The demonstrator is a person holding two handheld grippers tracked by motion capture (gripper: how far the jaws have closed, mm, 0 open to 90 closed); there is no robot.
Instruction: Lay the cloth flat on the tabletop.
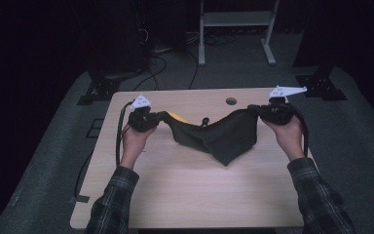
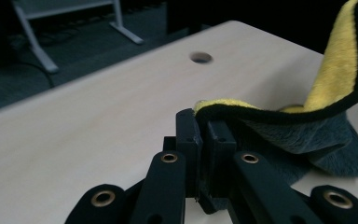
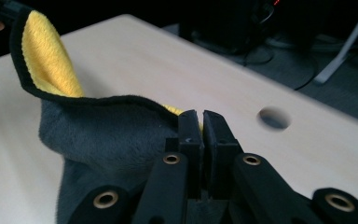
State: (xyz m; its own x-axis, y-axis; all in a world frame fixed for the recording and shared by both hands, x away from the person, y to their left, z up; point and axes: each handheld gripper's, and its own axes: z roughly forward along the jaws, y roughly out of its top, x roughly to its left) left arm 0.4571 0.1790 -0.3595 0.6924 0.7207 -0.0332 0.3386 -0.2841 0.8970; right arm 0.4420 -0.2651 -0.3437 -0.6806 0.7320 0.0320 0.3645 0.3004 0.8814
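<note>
- The left gripper (image 2: 204, 122) has its jaws pressed together on the black-trimmed edge of the cloth (image 2: 307, 135); from the high view this same left gripper (image 1: 152, 118) pinches the cloth's left corner.
- The right gripper (image 3: 199, 122) is likewise clamped shut on an edge of the cloth (image 3: 107, 140), and from above the right gripper (image 1: 262, 111) holds the opposite corner.
- The cloth (image 1: 219, 134), dark grey on one face and yellow on the other, hangs between the two grippers in a sag. Its upper edge is lifted off the table (image 1: 185, 195), while its low point seems to touch or nearly touch the wood.
- Judging by this, both corners are gripped and the cloth is raised and partly spread; that part looks done.
- What seems left is to pull it taut, then lay it flat or fold it; no fold is yet made.
- A round hole (image 1: 231, 101) in the table sits behind the cloth, apart from it.
</note>
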